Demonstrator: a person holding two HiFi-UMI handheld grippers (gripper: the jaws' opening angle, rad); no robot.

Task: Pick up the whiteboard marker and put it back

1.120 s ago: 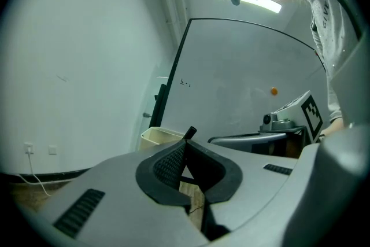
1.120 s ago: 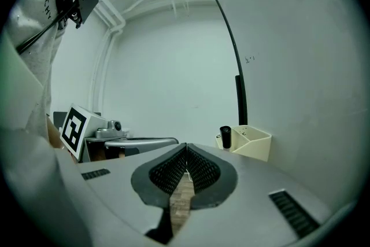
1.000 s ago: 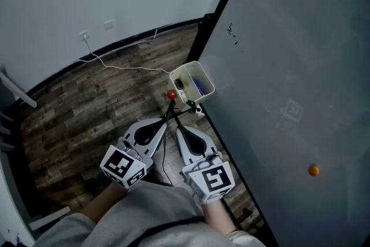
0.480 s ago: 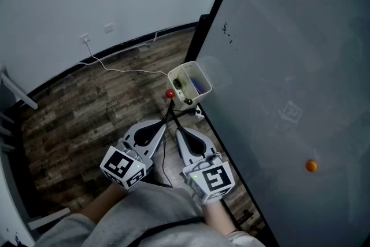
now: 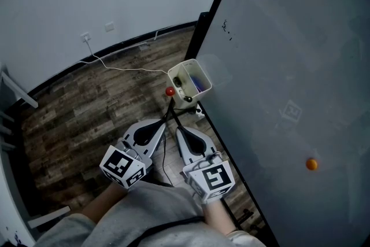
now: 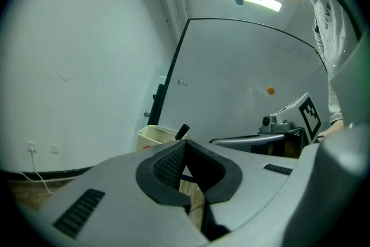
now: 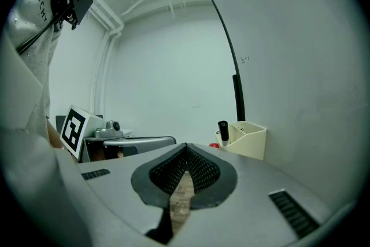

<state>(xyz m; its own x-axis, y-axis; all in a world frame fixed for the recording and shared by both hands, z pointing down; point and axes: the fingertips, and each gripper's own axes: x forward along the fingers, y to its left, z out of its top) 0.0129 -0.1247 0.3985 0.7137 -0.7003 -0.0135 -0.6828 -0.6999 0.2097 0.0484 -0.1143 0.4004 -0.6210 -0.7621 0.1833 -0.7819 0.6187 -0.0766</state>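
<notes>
A cream holder point(image 5: 199, 89) hangs at the whiteboard's point(image 5: 289, 55) lower edge. A black whiteboard marker point(image 7: 223, 131) stands upright in the cream holder point(image 7: 248, 142); its cap point(image 6: 182, 131) shows above the holder's rim point(image 6: 153, 136) in the left gripper view. My left gripper point(image 5: 168, 118) and right gripper point(image 5: 178, 128) lie side by side just short of the holder, pointing toward it. The left gripper point(image 6: 185, 142) is shut with nothing between its pads. The right gripper point(image 7: 186, 147) is shut and empty too.
A small red ball point(image 5: 170, 91) sits beside the holder. An orange magnet point(image 5: 312, 164) sticks to the whiteboard at the right. A white cable point(image 5: 127, 68) runs over the wood floor from a wall socket point(image 5: 85, 37). The board's black frame point(image 5: 202, 32) runs up ahead of the holder.
The head view has shifted slightly, so the holder sits a little higher in the picture. Both grippers have kept still and shut.
</notes>
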